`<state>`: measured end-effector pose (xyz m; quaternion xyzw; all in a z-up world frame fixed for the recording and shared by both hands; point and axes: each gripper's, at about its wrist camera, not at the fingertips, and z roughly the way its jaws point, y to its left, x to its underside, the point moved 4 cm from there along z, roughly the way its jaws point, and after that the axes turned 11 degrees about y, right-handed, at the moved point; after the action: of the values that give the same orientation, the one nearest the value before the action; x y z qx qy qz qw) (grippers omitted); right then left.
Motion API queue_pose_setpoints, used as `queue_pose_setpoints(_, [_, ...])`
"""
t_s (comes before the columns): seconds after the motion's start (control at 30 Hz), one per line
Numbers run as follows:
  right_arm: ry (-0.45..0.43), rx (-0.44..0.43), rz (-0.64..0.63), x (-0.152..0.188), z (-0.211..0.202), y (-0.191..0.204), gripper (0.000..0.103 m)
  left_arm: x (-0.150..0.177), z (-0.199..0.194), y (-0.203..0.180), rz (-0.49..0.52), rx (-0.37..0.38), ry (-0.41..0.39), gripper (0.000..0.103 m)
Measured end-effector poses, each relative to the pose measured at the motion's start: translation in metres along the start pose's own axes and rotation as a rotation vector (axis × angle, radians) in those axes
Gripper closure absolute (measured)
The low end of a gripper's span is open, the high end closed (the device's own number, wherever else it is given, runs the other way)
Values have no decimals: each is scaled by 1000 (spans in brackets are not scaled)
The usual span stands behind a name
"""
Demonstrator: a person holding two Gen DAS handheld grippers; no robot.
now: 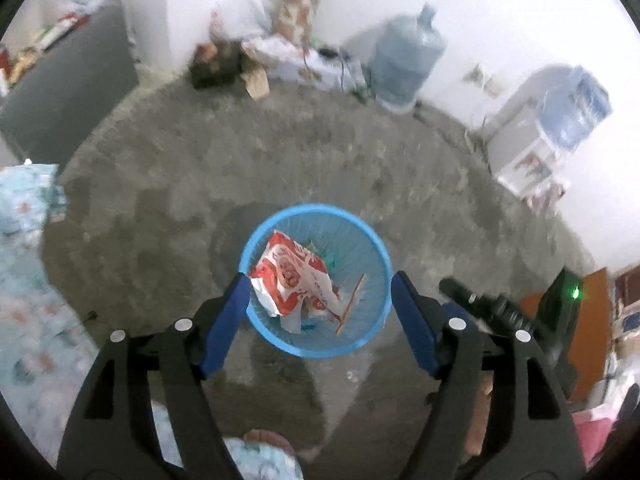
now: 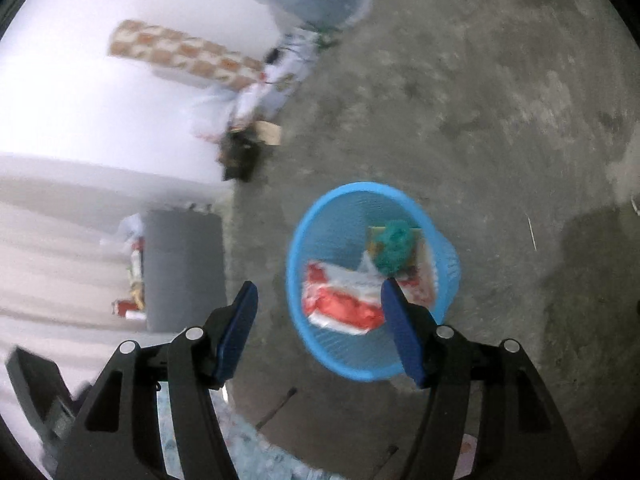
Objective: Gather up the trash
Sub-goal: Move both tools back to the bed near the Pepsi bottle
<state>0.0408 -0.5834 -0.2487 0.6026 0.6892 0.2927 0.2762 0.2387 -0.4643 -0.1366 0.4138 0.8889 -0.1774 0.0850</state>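
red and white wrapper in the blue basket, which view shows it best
The left wrist view: the red and white wrapper lies crumpled and fairly sharp inside the blue basket, seen from above. The right wrist view shows it blurred, partly hidden behind a gripper finger.

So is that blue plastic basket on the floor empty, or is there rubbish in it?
Not empty. The blue plastic mesh basket holds a crumpled red-and-white wrapper, a thin wooden stick and a green crumpled wad.

Both wrist cameras looked steeply down at the concrete floor. They shared the blue basket. The right view was rolled sideways.
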Motion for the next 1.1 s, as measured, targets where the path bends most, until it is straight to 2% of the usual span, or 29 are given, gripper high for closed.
queue_pose_setpoints(0.1, [-16,-23,-104,36,-29,38,36,19,-54,3,-25,-8,-68,31])
queue_pose_setpoints(0.27, [9,-69,-301,94,-66,103,29,87,-161,21,-72,-29,-231,25])
queue_pose_setpoints(0.4, [101,-141,-396,137,-80,145,29,155,-229,47,-114,-32,-343,22])
queue_pose_setpoints(0.6, [310,-239,-461,200,-71,183,29,276,-315,115,-238,-153,-490,22])
queue_pose_setpoints(0.77, [456,-264,-508,255,-46,210,29,361,-359,177,-418,-323,-562,22])
queue_pose_setpoints(0.87, [558,-281,-541,292,-27,233,29,411,-374,211,-533,-388,-587,22])
queue_pose_setpoints(1.03, [730,-285,-585,359,5,269,29,461,-376,254,-670,-414,-587,22])
queue_pose_setpoints(1.1, [795,-286,-600,387,20,283,29,469,-367,264,-699,-412,-576,22])
